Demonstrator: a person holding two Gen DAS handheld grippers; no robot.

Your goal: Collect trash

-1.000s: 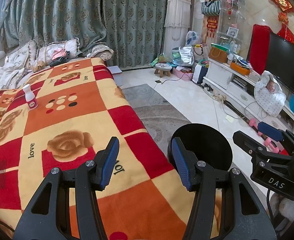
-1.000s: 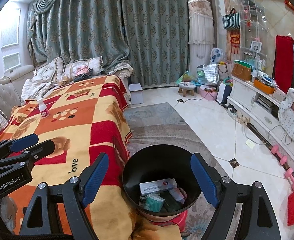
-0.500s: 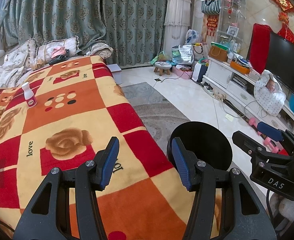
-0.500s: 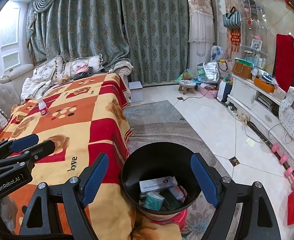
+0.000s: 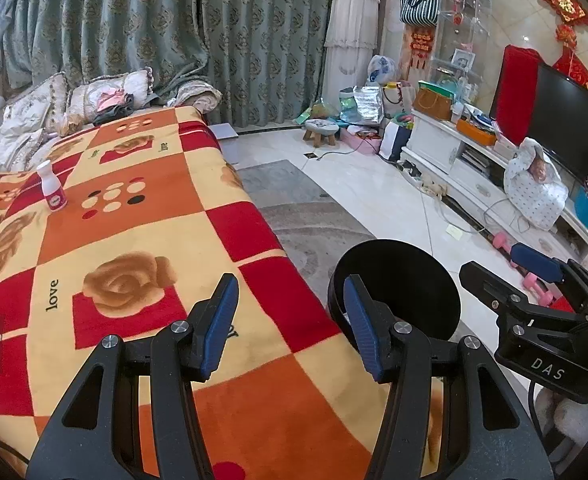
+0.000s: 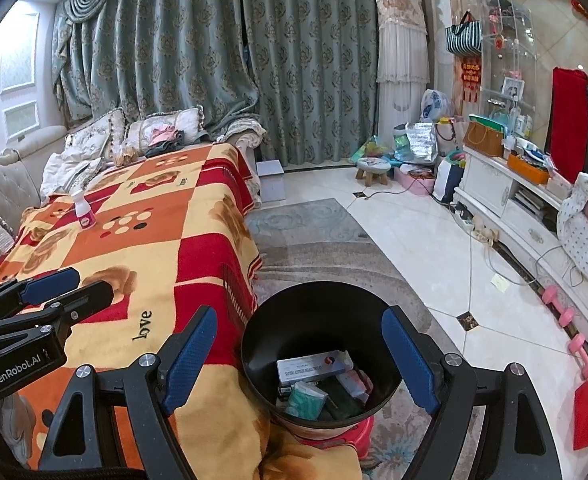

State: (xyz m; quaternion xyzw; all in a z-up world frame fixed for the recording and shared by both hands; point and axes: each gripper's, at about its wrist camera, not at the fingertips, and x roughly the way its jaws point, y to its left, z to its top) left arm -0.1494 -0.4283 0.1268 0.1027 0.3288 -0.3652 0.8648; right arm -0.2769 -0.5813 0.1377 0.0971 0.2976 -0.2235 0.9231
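Observation:
A small white bottle with a pink label point(image 5: 52, 192) stands upright on the red, orange and yellow blanket point(image 5: 133, 240), far ahead on the left; it also shows in the right wrist view point(image 6: 82, 209). A black round bin point(image 6: 318, 348) stands beside the blanket's edge and holds a white box point(image 6: 314, 365) and other packets. My left gripper point(image 5: 289, 320) is open and empty above the blanket's near edge. My right gripper point(image 6: 298, 348) is open and empty, just above the bin. The bin also shows in the left wrist view point(image 5: 406, 284).
Pillows and clothes point(image 5: 93, 100) lie at the blanket's far end before green curtains. A grey rug point(image 6: 314, 232) and tiled floor lie to the right. A white TV cabinet point(image 5: 474, 168), bags, a small stool point(image 5: 321, 130) and pink dumbbells point(image 6: 570, 328) line the right side.
Both views have shifted slightly; the white bottle sits a little further left and lower in them. Both grippers remain open and empty.

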